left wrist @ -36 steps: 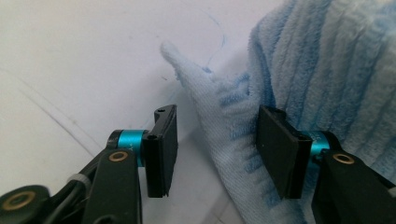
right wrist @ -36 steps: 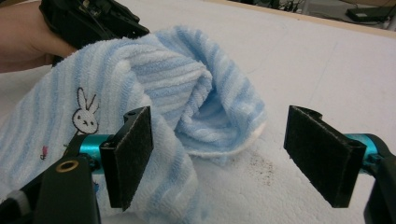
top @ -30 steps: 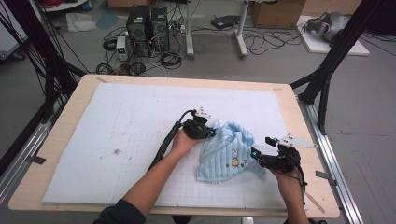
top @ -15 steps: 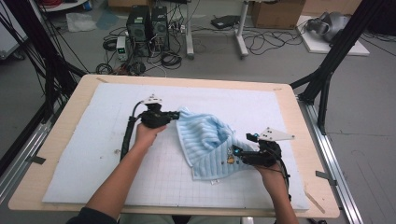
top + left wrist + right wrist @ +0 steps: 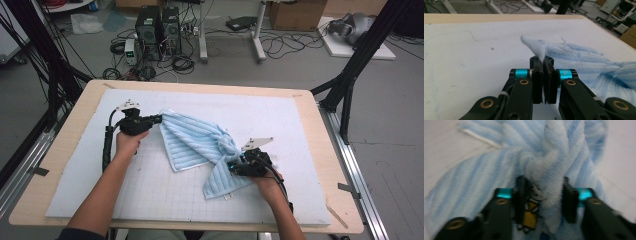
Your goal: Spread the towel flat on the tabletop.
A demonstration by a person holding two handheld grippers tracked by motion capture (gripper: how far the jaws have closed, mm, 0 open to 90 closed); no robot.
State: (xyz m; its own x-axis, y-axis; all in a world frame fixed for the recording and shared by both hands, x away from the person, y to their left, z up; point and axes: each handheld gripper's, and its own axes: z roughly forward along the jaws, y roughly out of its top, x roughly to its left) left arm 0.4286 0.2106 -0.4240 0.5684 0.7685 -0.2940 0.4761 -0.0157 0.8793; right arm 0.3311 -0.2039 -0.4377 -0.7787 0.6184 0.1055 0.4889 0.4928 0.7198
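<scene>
- Left gripper: we find its jaws closed tight on one corner of the towel, the corner poking up between the pads.
- Right gripper: its jaws have just been closing around a thick bunched fold of the towel; in the right gripper view the fold sits between them and touches both, so we count it as gripped, loosely.
- Towel, one, light blue with pale stripes: it lies on the white mat near the mat's middle, stretched and twisted between the two grippers, one flap spread toward the mat's near edge.
- Handling, as we judge it: light, soft, limp; it sags and bunches, will not slip easily from the pads; best taken at corners or hems, not at the twisted middle.
- Count: two grippers, one towel, one mat, one table.
</scene>
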